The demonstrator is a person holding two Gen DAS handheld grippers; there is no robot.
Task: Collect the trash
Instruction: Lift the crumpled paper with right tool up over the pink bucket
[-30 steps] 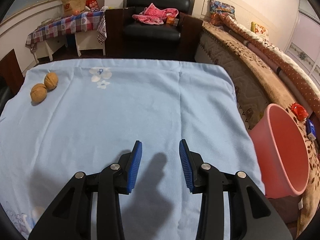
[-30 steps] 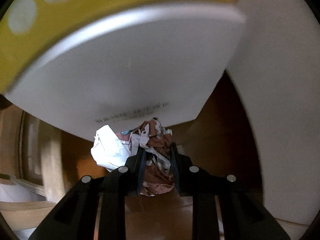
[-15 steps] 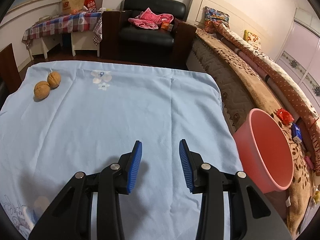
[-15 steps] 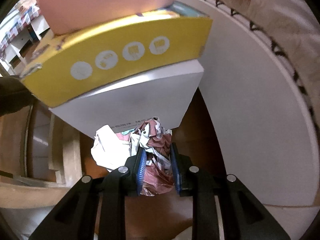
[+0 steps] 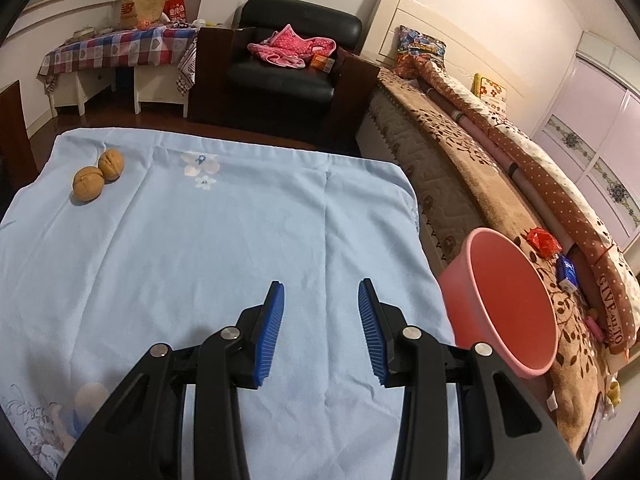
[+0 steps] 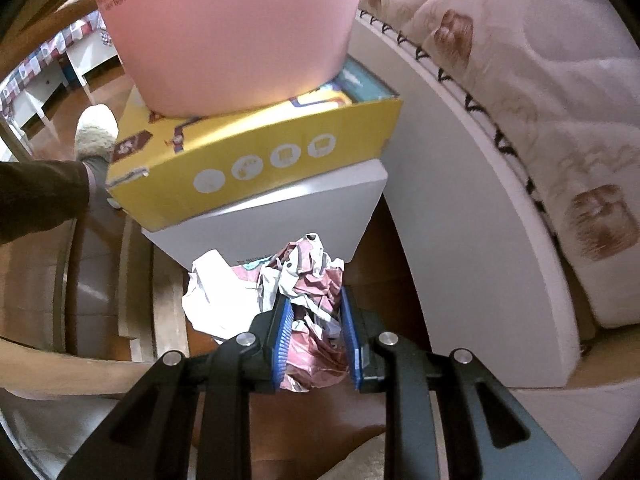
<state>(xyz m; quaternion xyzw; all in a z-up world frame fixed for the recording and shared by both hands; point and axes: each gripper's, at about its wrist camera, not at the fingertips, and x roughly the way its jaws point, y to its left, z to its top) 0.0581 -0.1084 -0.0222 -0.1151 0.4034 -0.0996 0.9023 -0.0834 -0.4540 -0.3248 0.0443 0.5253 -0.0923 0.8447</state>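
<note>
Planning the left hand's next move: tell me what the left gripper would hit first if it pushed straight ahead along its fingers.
Most likely the blue tablecloth. The left gripper is open, holds nothing and tilts down at bare cloth; nothing else lies ahead. How far off is unclear.

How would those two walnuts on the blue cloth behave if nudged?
The walnuts look round and hard-shelled, so they would probably roll rather than slide. Their ridged shells and the soft blue cloth would likely stop them soon. They seem light and not easily crushed.
</note>
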